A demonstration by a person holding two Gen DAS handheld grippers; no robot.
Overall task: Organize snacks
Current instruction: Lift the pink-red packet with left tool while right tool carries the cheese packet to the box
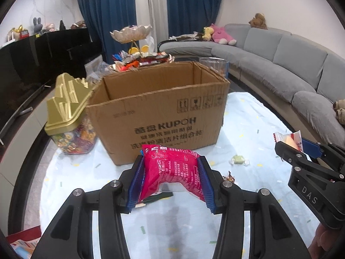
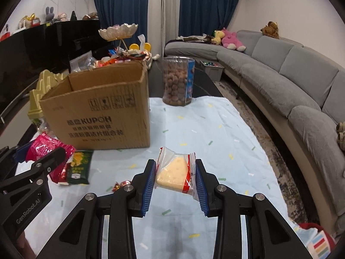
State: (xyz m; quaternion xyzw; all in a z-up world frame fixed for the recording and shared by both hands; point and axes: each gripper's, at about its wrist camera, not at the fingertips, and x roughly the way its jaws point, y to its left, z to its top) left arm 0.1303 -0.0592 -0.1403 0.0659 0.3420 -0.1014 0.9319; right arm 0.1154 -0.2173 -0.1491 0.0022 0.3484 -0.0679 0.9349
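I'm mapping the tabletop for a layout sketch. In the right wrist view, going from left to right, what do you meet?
Left tool holding a crumpled red snack packet → green snack packet → brown cardboard box → clear round jar of brown balls → grey curved sofa.

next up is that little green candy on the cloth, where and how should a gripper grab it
Grip the green candy across its plump middle, coming straight down from above. It lies flat on the cloth with a twisted wrapper end sticking out each side; those ends are thin and would likely slip. Set the fingers either side of the body, crosswise to the twists. Nothing crowds it; the cardboard box stands well apart.
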